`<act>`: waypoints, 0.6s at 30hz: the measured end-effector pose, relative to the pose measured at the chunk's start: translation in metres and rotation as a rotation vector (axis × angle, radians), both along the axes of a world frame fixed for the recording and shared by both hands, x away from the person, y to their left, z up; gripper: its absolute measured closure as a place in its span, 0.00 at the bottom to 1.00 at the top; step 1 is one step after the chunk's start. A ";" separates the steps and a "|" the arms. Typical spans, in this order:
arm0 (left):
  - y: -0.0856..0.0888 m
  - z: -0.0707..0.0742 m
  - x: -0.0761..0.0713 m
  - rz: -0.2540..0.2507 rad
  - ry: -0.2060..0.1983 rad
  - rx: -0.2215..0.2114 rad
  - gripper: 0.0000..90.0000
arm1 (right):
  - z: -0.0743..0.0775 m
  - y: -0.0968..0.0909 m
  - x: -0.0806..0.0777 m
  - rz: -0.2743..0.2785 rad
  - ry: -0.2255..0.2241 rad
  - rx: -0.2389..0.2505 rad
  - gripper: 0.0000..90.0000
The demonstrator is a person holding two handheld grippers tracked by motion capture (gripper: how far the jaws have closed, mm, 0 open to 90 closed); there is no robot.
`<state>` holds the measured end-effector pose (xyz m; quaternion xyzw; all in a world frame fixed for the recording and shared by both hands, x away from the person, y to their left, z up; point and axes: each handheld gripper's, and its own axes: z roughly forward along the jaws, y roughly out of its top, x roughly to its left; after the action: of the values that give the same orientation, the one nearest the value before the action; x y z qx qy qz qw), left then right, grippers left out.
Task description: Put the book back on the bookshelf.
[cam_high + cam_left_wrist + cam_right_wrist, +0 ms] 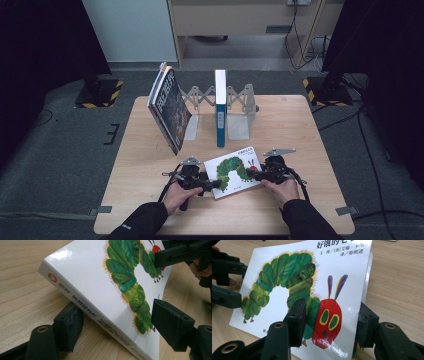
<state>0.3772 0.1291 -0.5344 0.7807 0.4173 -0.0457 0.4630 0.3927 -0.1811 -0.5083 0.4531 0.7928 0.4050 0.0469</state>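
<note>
a white caterpillar picture book (232, 171) lies low in the frame's centre on the table (150, 150). the left gripper (212, 184) straddles its spine, jaws apart; the right gripper (251, 174) brackets the opposite edge, not yet pinching. next: likely both clamp and stand it toward the book rack (235, 107).

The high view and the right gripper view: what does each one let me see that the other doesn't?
High view alone: a blue book upright in the metal bookend rack, a dark book leaning at its left, and both hands. Right gripper view alone: the printed title large enough to make out, and the caterpillar's red face close up. Both share the caterpillar book on the wooden table, with the left gripper and right gripper at opposite edges.
</note>
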 end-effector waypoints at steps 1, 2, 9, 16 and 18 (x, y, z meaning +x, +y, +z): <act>0.000 0.000 0.000 -0.004 -0.002 0.005 0.31 | 0.000 0.000 0.000 0.002 0.001 0.002 0.55; 0.000 0.000 0.000 -0.007 0.003 0.000 0.32 | 0.000 0.000 0.000 0.009 0.002 0.006 0.55; 0.001 0.007 -0.002 0.001 -0.027 -0.041 0.42 | 0.003 0.002 -0.002 0.033 -0.007 0.037 0.55; 0.002 0.009 -0.004 0.017 -0.032 -0.034 0.49 | 0.005 0.003 -0.003 0.040 -0.035 0.019 0.52; 0.002 0.011 -0.005 0.014 -0.038 -0.044 0.52 | 0.006 0.003 -0.003 0.024 -0.063 0.001 0.51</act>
<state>0.3722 0.1310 -0.5236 0.7681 0.4128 -0.0365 0.4882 0.3894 -0.1782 -0.5019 0.4304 0.7961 0.4200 0.0669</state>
